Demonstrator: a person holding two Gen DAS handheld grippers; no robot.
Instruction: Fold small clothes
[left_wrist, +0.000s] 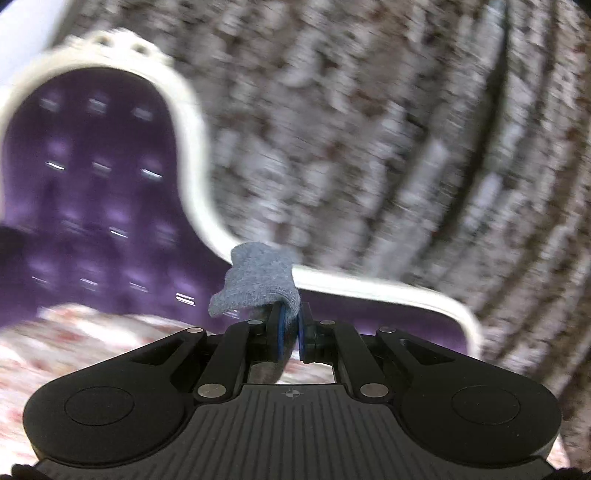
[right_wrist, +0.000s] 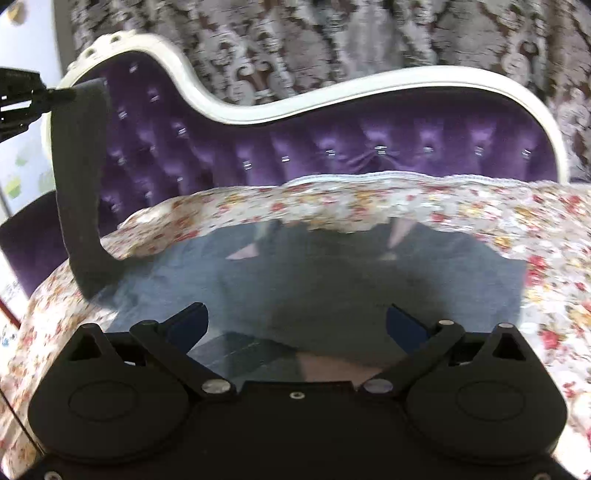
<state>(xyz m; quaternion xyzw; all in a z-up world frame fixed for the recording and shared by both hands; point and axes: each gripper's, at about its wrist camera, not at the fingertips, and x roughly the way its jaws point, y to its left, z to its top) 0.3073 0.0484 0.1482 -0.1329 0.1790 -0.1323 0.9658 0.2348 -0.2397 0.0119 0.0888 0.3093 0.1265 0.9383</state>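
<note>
My left gripper (left_wrist: 291, 325) is shut on the cuff of a blue-grey knit garment (left_wrist: 255, 282), whose end sticks up above the blue pads. In the right wrist view that gripper (right_wrist: 55, 95) is high at the far left, and a long dark grey sleeve (right_wrist: 79, 177) hangs from it down to the garment's body (right_wrist: 314, 288). The body lies spread on the floral cover. My right gripper (right_wrist: 295, 321) is open and empty, low over the near part of the garment.
A floral bed cover (right_wrist: 535, 240) lies under the garment. Behind it stands a purple tufted headboard (right_wrist: 332, 147) with a white curved frame (right_wrist: 406, 79). A brown-and-grey patterned curtain (left_wrist: 369, 129) hangs behind. Both views are motion-blurred.
</note>
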